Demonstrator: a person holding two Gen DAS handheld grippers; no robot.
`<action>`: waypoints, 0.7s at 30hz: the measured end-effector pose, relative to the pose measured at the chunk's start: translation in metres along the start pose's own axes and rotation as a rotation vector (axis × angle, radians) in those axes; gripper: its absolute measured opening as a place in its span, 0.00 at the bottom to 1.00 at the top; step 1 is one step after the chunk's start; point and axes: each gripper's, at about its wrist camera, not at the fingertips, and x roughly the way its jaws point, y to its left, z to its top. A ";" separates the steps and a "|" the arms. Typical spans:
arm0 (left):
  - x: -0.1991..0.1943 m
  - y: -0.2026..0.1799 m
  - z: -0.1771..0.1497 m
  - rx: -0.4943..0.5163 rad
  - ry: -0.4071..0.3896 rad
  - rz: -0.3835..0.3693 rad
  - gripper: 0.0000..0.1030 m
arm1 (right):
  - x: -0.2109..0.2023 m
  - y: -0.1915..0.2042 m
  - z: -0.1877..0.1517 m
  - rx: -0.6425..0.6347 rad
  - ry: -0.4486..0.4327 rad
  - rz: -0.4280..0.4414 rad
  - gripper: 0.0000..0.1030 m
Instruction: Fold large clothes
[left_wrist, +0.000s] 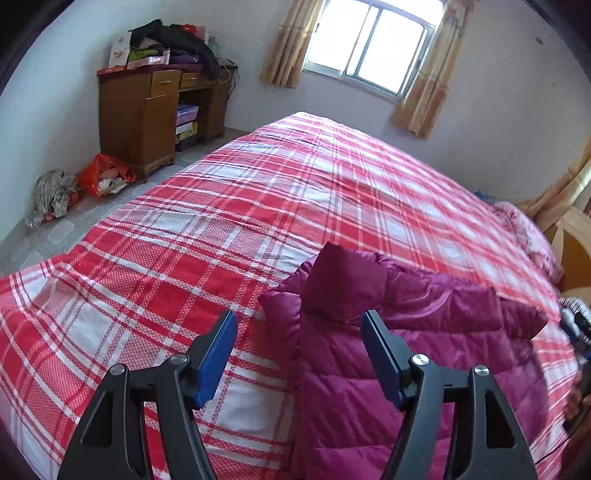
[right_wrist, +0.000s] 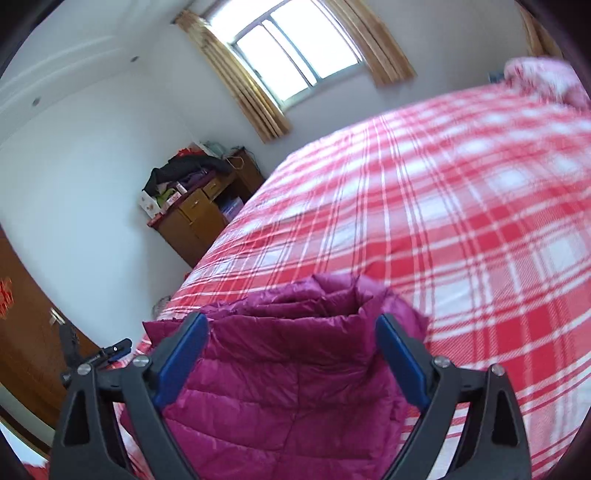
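Observation:
A magenta quilted puffer jacket (left_wrist: 388, 354) with a hood lies on the red and white plaid bed (left_wrist: 258, 206). My left gripper (left_wrist: 299, 332) is open and empty, above the jacket's left edge and hood. In the right wrist view the jacket (right_wrist: 280, 373) fills the space below my right gripper (right_wrist: 291, 332), which is open and empty over its hood end. The left gripper (right_wrist: 114, 349) shows at the left edge of the right wrist view, and the right gripper (left_wrist: 576, 332) shows at the right edge of the left wrist view.
A wooden desk (left_wrist: 147, 114) piled with clothes stands by the far wall left of the bed. An orange bag (left_wrist: 105, 175) and crumpled items lie on the floor. A window with curtains (left_wrist: 369, 44) is behind. A pink quilt (left_wrist: 532, 236) lies at the bed's right end.

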 end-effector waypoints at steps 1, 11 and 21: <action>0.003 -0.001 0.001 0.016 0.002 0.000 0.68 | 0.000 0.008 -0.003 -0.078 0.014 -0.048 0.92; 0.058 -0.027 0.021 0.128 0.059 0.037 0.67 | 0.086 0.013 -0.008 -0.275 0.198 -0.211 0.44; 0.020 -0.047 0.023 0.162 -0.050 0.024 0.06 | 0.039 0.041 -0.006 -0.307 0.050 -0.248 0.12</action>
